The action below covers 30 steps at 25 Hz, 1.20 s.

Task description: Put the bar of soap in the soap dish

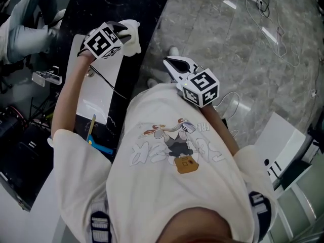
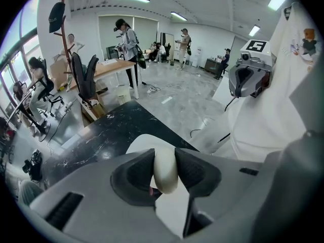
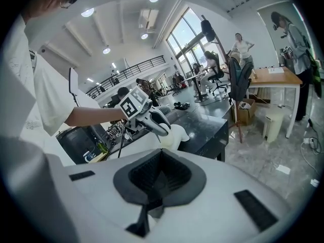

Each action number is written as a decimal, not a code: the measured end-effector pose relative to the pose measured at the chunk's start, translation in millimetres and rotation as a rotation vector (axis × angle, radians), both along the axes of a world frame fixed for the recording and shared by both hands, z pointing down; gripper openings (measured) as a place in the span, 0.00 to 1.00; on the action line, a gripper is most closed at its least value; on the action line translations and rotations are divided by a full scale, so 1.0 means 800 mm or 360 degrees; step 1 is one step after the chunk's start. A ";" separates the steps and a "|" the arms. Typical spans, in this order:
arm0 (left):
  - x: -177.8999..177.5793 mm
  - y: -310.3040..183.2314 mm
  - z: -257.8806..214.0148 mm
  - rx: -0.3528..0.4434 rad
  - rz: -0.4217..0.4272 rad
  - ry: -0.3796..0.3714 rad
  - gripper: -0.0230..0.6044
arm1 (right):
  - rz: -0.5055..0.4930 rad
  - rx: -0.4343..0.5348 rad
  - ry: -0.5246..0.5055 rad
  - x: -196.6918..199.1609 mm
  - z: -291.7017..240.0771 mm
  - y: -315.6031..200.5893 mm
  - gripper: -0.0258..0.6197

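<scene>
Your left tongs [image 2: 165, 155] are clamped on the bar of soap [image 2: 166, 175], a smooth, cream-white rounded oval held on edge between the dark pads above the black marbled counter [image 2: 104, 131], while your right tongs [image 3: 161, 155] are closed on nothing.

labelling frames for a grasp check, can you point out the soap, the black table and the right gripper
soap [image 2: 166, 168], left gripper view, middle of its pale rounded edge
black table [image 2: 109, 130], left gripper view, bare marbled top
right gripper [image 3: 161, 153], right gripper view, where its closed tips meet
</scene>
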State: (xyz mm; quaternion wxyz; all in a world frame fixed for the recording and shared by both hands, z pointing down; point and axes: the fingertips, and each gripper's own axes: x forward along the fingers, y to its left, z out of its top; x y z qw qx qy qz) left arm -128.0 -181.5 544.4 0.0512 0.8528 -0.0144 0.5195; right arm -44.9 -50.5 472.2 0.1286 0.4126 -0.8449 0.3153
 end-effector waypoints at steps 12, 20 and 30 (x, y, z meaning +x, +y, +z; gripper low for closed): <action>0.003 -0.009 0.005 -0.0008 0.0075 -0.0111 0.28 | -0.0069 0.0055 -0.0109 -0.008 -0.014 -0.069 0.05; -0.006 -0.018 0.005 -0.0011 0.0058 -0.0163 0.29 | -0.0115 0.0070 -0.0138 -0.006 -0.018 -0.094 0.05; -0.004 -0.035 0.000 -0.0026 0.0005 -0.0176 0.30 | -0.0122 0.0069 -0.0186 0.005 -0.021 -0.116 0.05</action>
